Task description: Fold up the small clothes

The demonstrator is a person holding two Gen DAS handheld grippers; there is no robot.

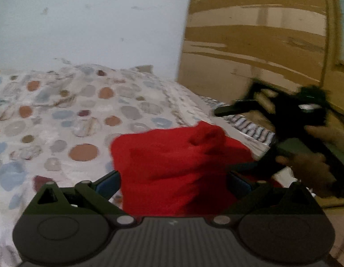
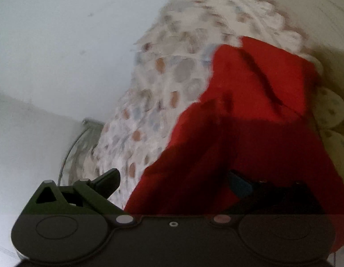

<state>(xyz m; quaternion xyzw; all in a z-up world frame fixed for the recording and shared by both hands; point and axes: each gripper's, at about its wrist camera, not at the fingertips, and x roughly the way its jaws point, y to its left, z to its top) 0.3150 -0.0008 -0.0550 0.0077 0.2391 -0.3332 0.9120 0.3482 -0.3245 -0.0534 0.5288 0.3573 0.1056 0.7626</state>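
Right now the red cloth point(image 1: 172, 169) sits between the 2 fingers of the left gripper point(image 1: 173, 180), and it runs up and away toward 12 o'clock over the spotted bed sheet point(image 1: 60, 115). The left fingers look spread wide, with cloth filling the gap, so it cannot be told if they pinch it.

From the left camera, the right gripper point(image 1: 256, 133) is at 3 o'clock, held in a hand point(image 1: 312, 166), close to the cloth's right edge. In its own view, the right gripper point(image 2: 174, 182) has its fingers spread too. The cloth point(image 2: 238, 122) covers its right finger and climbs toward 1 o'clock.

The cloth's long way seems to run from near to far. Both grippers are at the near end, 1 on each side, so the next fold likely goes away from them.
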